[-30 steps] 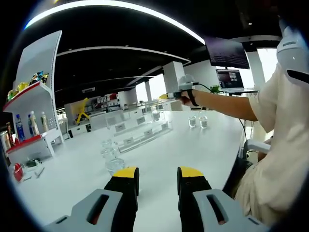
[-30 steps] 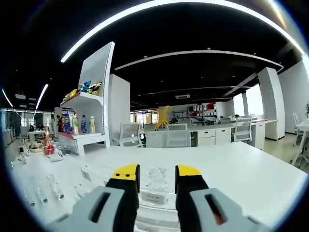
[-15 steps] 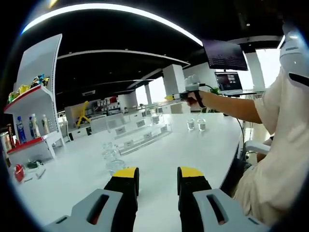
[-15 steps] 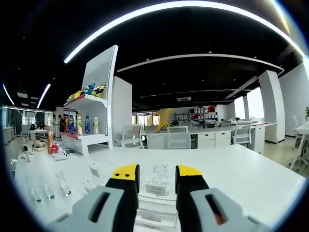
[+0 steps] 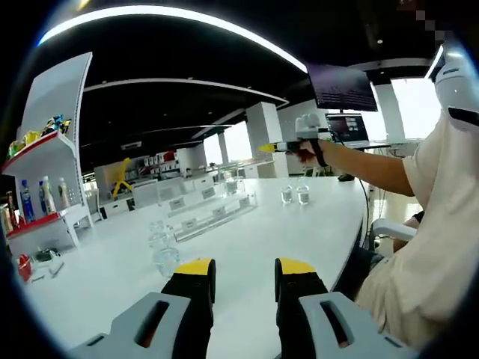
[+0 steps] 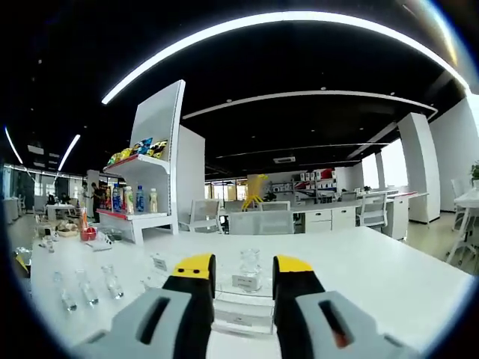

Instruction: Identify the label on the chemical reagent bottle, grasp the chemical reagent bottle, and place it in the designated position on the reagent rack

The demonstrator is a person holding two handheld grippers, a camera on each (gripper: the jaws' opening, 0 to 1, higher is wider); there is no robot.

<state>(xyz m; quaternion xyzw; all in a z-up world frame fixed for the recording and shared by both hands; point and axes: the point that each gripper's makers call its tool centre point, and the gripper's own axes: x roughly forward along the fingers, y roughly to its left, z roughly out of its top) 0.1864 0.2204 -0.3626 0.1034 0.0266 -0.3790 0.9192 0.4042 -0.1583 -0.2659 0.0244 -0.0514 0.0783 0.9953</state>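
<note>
In your left gripper view, a white shelf unit [image 5: 52, 179] with drink bottles stands at the far left on the white table [image 5: 284, 232]. Just right of it, near your jaws, a cluster of clear glass bottles [image 5: 161, 250] sits on the tabletop. Your left gripper [image 5: 243, 280] hangs low over the table with its yellow-tipped jaws parted and nothing between them. Farther back, the clear tiered reagent rack [image 5: 213, 209] runs across the middle, and two more small bottles [image 5: 293, 194] stand to its right. At the far right your arm reaches out, holding the right gripper [image 5: 288, 146] above the rack; from here you cannot tell how its jaws stand.

In your right gripper view, loose vials [image 6: 90, 284] lie on the table at the left. The right gripper [image 6: 245, 280] has its jaws apart and empty. Between them, a clear reagent bottle [image 6: 248, 271] with a white label stands upright on the rack's [image 6: 239, 314] upper tier, apart from both jaws. The label's writing is too small to read.
</note>
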